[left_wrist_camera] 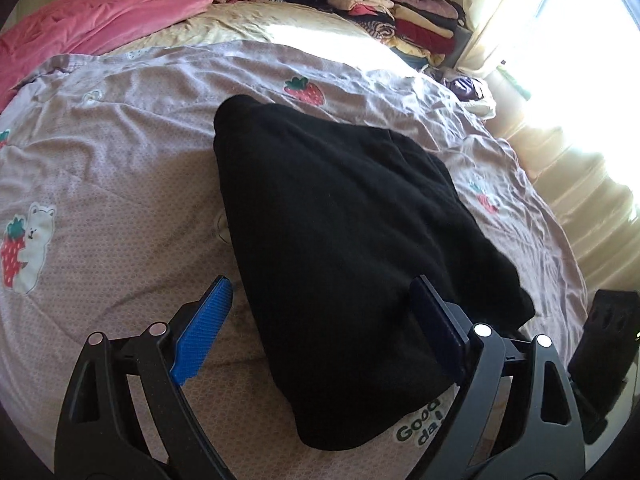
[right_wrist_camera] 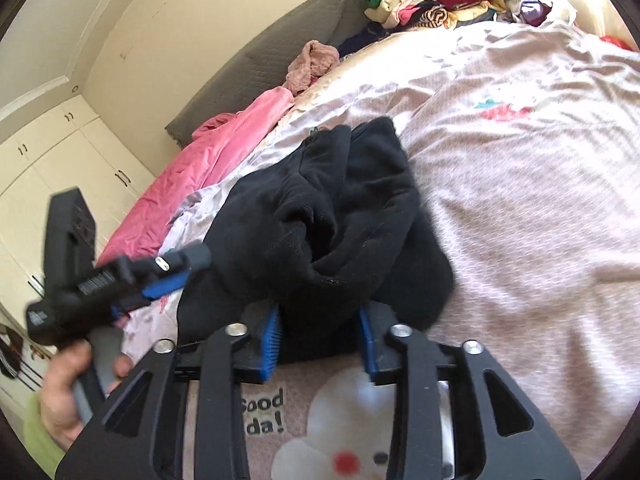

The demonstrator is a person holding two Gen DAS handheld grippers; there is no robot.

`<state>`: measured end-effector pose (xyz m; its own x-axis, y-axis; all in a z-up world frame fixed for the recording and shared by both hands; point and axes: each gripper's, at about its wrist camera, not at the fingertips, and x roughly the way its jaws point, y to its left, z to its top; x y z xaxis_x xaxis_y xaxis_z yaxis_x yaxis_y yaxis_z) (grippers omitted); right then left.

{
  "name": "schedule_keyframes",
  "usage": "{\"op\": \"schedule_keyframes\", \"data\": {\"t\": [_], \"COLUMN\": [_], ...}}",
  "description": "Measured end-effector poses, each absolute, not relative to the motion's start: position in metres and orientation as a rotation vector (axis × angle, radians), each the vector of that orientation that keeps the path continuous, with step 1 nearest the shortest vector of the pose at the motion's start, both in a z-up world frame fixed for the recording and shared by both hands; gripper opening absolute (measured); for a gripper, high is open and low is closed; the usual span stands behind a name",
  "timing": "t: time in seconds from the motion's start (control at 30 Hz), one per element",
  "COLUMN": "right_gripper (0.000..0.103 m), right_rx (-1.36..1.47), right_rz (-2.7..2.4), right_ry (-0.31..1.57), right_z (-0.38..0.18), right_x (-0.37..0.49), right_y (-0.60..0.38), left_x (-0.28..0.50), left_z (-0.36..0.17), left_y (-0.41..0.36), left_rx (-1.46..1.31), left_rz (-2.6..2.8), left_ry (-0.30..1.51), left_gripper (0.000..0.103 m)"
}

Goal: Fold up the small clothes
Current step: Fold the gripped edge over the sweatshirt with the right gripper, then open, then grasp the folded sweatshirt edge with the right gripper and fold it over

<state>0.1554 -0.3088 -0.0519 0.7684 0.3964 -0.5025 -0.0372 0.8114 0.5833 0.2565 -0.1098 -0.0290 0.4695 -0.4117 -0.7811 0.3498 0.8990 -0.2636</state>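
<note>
**Black garment down, both grippers loose**

My left gripper (left_wrist_camera: 320, 320) hangs spread wide over the near end of the soft black knit garment (left_wrist_camera: 332, 248), pads clear of it. My right gripper (right_wrist_camera: 320, 332) stands part-open, bunched black cloth between its blue pads (right_wrist_camera: 272, 332), which don't look to be pressing. The garment lies on the mauve strawberry-print quilt (left_wrist_camera: 120, 152) straight ahead. I'd smooth that crumpled edge before folding. Plenty of bare quilt beyond; the pink blanket (left_wrist_camera: 100, 20) and stacked folded clothes (left_wrist_camera: 400, 12) sit far off.

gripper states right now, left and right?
Left gripper: open, holding nothing.
Right gripper: part open, black garment between its fingers; grip cannot be told.
</note>
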Motion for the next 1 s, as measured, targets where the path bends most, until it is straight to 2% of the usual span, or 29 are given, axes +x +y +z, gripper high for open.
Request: {"op": "schedule_keyframes", "data": {"t": [0.1,0.33,0.4,0.6,0.83,1.0], "right_gripper": [0.052,0.056,0.075,0.075,0.076,0.078], "right_rx": [0.563,0.457,0.432,0.317,0.157,0.180], "right_rz": [0.198,0.123,0.143,0.184,0.119,0.114], "right_ry": [0.621,0.561,0.611,0.827,0.813,0.803], "right_z": [-0.038,0.002,0.005,-0.010,-0.015,-0.013], "right_x": [0.143,0.163,0.183,0.254,0.287,0.292], "right_y": [-0.326,-0.344,-0.345,-0.324,-0.301,-0.307], "left_x": [0.246,0.244,0.242,0.234,0.232,0.230], "left_z": [-0.038,-0.040,-0.040,-0.037,-0.036,-0.035], "left_y": [-0.114,-0.106,-0.107,-0.108,-0.105,-0.103], "left_rx": [-0.027,-0.047,-0.040,-0.008,-0.005,-0.005], "left_rz": [-0.467,-0.475,-0.474,-0.471,-0.473,-0.474], "left_ry": [0.961,0.968,0.967,0.956,0.955,0.950], "left_gripper": [0.082,0.083,0.083,0.083,0.083,0.083]}}
